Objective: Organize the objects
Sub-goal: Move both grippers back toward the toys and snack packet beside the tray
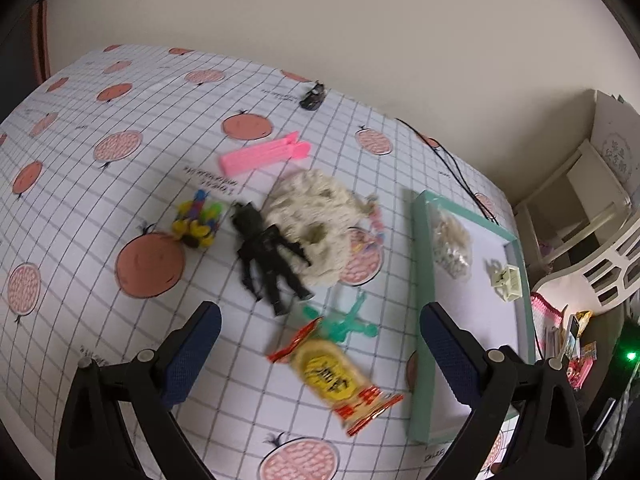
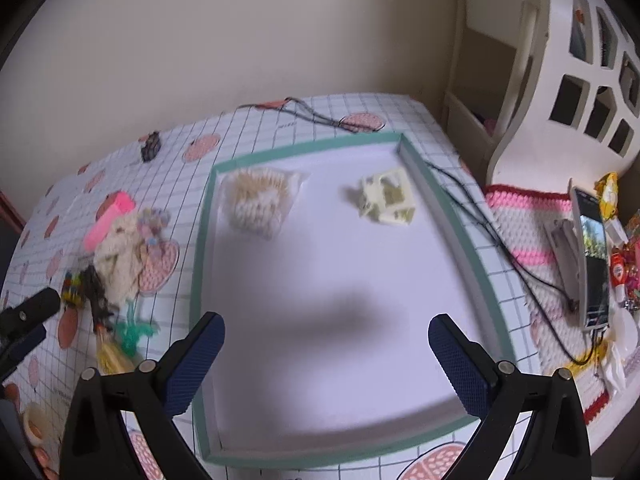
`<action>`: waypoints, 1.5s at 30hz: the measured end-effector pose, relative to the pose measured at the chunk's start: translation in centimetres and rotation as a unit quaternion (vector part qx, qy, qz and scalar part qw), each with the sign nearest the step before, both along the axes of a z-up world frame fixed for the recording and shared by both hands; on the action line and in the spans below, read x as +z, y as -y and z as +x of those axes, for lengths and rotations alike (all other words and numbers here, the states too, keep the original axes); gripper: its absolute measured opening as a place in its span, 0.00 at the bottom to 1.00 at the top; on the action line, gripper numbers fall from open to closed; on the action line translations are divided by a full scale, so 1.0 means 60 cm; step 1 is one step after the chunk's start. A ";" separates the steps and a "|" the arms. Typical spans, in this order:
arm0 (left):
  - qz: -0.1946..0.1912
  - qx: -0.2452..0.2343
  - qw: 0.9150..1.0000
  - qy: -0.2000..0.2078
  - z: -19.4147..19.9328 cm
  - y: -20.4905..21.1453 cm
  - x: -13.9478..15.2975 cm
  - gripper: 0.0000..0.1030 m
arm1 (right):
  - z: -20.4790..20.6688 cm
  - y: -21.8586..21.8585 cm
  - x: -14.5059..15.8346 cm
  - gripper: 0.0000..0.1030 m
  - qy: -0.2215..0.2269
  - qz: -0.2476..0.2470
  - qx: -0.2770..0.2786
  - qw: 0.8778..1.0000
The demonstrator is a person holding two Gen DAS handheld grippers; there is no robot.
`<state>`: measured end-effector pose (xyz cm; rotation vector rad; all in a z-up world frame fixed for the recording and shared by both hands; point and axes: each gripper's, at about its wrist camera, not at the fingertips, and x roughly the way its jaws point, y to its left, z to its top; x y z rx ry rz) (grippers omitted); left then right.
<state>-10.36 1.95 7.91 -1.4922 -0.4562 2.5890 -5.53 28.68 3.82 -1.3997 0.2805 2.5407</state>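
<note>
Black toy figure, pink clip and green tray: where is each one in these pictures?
Black figure (image 1: pixel 267 251), left wrist view, on its torso.
Pink clip (image 1: pixel 256 155), left wrist view, on the middle of its long bar.
Green tray (image 2: pixel 304 151), right wrist view, on its far rim.

Desk (image 1: pixel 100 184) covered by grid cloth with pink fruit print; on it: teal-rimmed tray (image 1: pixel 422 280), pink clip (image 1: pixel 260 154), cream fluffy bundle (image 1: pixel 312 220), black figure (image 1: pixel 268 256), green figure (image 1: pixel 344 320), snack packet (image 1: pixel 336 380), colourful toy bag (image 1: pixel 198 220), black cable (image 1: pixel 452 160).

My gripper (image 2: pixel 326 340) hangs wide apart and empty over the tray (image 2: pixel 456 216), which holds a bag (image 2: pixel 256 200) and a cream toy (image 2: pixel 386 198).
</note>
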 end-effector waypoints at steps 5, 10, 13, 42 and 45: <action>0.012 0.013 1.000 0.015 0.008 0.030 0.000 0.97 | 0.005 0.029 -0.008 1.00 0.000 -0.027 0.013 1.000; 0.042 0.040 0.998 0.023 0.002 0.070 0.006 0.97 | -0.001 0.086 0.000 1.00 -0.009 -0.021 0.049 0.999; 0.035 0.056 0.998 0.014 -0.002 0.093 0.012 0.97 | -0.009 0.125 0.000 1.00 -0.008 -0.026 0.074 0.997; 0.000 0.083 0.996 0.034 -0.078 0.178 -0.051 0.97 | -0.030 0.272 -0.071 1.00 0.074 0.002 0.165 0.984; -0.007 0.063 0.998 0.027 -0.088 0.165 -0.054 0.97 | -0.031 0.276 -0.077 1.00 0.081 0.004 0.169 0.982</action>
